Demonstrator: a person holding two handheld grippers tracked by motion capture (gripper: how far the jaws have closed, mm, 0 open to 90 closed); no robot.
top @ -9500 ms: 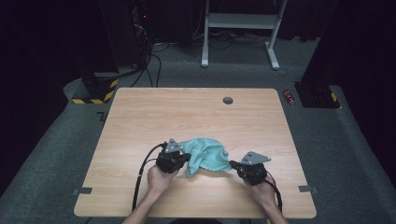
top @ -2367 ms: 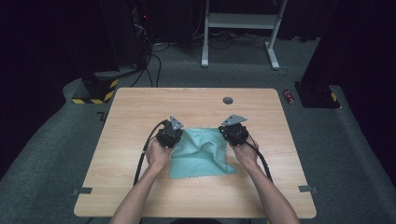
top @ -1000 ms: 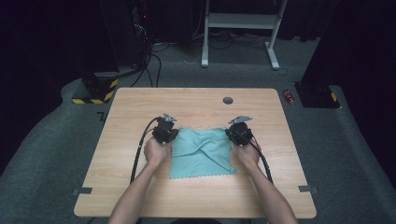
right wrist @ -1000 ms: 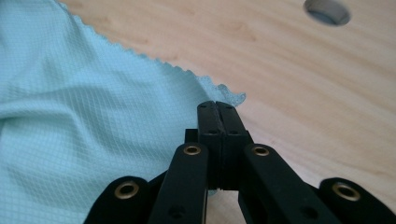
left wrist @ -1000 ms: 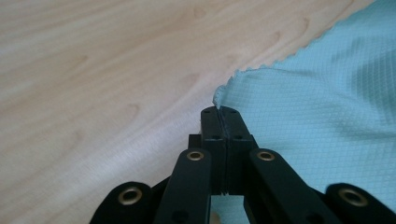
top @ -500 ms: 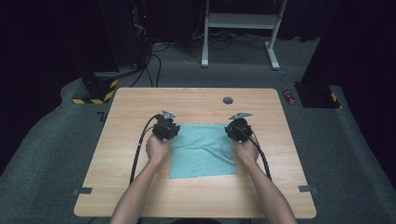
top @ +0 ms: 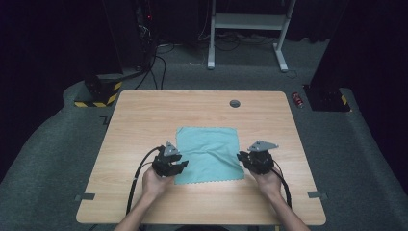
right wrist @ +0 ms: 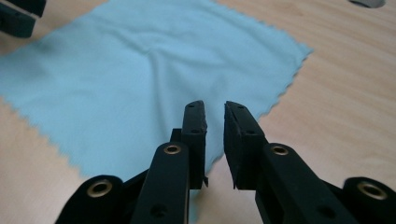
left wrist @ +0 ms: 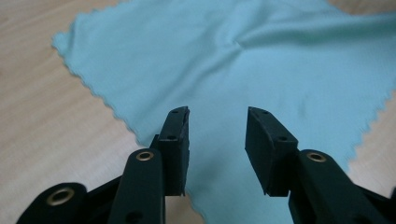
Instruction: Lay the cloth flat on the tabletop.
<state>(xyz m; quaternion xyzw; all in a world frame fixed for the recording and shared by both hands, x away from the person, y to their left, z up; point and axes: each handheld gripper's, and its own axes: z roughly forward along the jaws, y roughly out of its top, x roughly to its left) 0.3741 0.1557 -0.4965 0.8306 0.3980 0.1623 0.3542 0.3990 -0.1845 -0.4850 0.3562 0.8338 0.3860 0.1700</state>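
High view: one cloth flat, a claw at each near corner

My left claw (top: pixel 174 165), jaws just opened and holding nothing, sits at the near left corner of the single teal cloth (top: pixel 209 153). My right claw (top: pixel 251 161), slightly parted and empty, sits at the near right corner; both equally near on the table (top: pixel 144 120)

You are working in a lab or test room: your wooden worktop (top: pixel 144 125) stands alone on grey carpet (top: pixel 57 144), with dark equipment racks (top: pixel 130 29) and loose cables (top: pixel 161 60) at upper left, hazard-striped feet (top: pixel 98 98), and a white frame stand (top: pixel 245 29) at top centre.
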